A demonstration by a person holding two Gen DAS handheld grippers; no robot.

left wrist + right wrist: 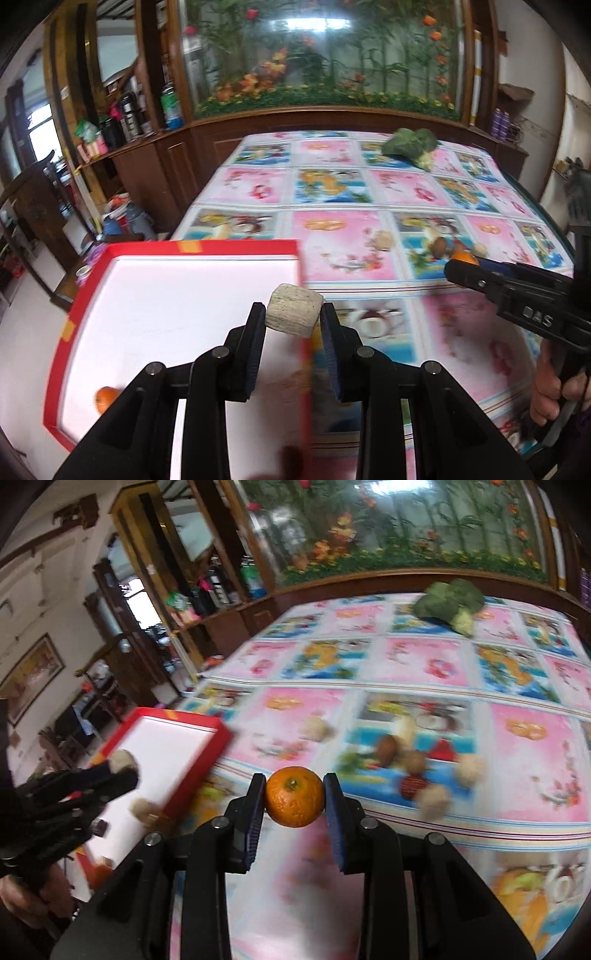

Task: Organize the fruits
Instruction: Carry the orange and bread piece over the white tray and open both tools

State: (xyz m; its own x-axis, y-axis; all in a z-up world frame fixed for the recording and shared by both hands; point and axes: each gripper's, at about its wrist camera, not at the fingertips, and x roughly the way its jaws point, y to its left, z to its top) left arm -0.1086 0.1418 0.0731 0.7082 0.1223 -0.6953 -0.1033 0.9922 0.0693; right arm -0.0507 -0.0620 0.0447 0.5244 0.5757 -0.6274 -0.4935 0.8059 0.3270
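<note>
- Tangerine (294, 796) sits pinched between the fingers of my right gripper (294, 798), mid-frame in the right wrist view, held above the patterned tablecloth (424, 664).
- My left gripper (293, 314) clamps a pale, cylindrical chunk (293, 314) over the right edge of the red-rimmed white tray (92, 291).
- A second orange fruit (105, 398) lies in the tray, lower left of the left wrist view.
- Blurred loose pieces (410, 764) lie scattered on the cloth, right of centre.
- Broccoli (448, 603) rests at the far side, upper right.
</note>
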